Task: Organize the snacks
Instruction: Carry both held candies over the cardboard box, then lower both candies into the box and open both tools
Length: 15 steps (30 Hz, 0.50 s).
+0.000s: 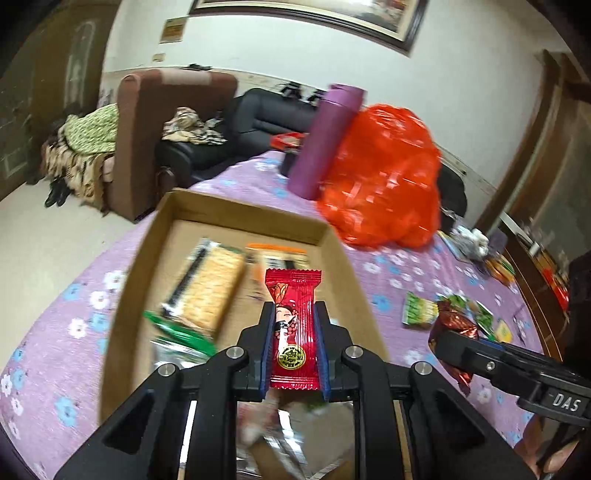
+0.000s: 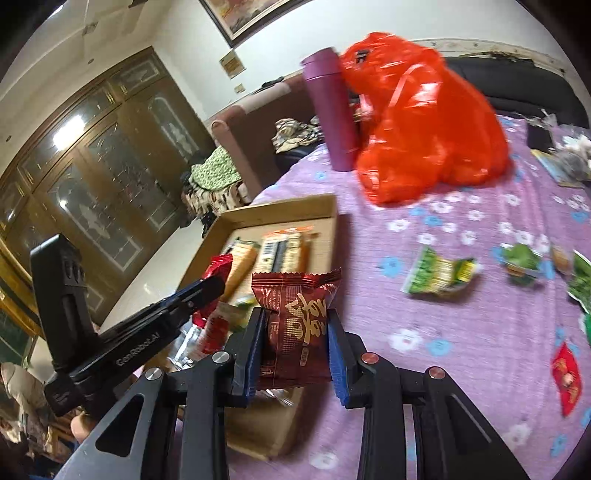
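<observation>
Blur and crops, both wrist views
Your cardboard tray (image 1: 236, 216) contents smeared unreadable; loose packets (image 2: 439, 275) on the purple cloth blurred; framed picture (image 1: 321, 14) got cropped by the top edge.

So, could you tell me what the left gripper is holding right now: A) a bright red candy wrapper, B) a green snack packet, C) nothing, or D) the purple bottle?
A: in the left wrist view the left gripper is clamped on a bright red candy wrapper above the cardboard box.
</observation>
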{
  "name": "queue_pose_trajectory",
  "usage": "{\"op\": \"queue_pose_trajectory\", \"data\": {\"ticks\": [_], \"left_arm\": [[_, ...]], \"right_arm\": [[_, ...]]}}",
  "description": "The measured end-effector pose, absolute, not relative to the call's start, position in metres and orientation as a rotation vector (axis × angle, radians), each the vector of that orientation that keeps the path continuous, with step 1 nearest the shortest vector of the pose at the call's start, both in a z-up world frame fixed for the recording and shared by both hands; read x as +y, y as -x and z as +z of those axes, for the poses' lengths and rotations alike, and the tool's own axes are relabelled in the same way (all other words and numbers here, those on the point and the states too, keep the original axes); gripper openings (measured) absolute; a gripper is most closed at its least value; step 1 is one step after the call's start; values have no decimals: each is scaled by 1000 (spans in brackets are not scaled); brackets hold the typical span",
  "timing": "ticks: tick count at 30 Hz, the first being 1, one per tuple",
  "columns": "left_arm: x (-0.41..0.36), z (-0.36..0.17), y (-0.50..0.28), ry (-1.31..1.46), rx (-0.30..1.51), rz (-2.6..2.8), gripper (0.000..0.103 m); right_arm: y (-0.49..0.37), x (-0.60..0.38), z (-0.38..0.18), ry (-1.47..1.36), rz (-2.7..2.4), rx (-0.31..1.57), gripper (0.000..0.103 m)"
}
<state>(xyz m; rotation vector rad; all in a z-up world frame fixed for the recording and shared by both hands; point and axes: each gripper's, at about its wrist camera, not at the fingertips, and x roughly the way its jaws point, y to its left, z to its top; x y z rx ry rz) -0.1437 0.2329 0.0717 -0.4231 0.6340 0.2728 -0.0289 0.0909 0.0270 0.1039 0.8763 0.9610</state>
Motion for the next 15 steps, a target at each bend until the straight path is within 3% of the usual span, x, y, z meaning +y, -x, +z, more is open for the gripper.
{"op": "queue_pose_trajectory", "data": {"ticks": [15], "left_arm": [[253, 58, 139, 473, 687, 278, 19]], "right_arm": [[6, 167, 1, -77, 930, 975, 35]]}}
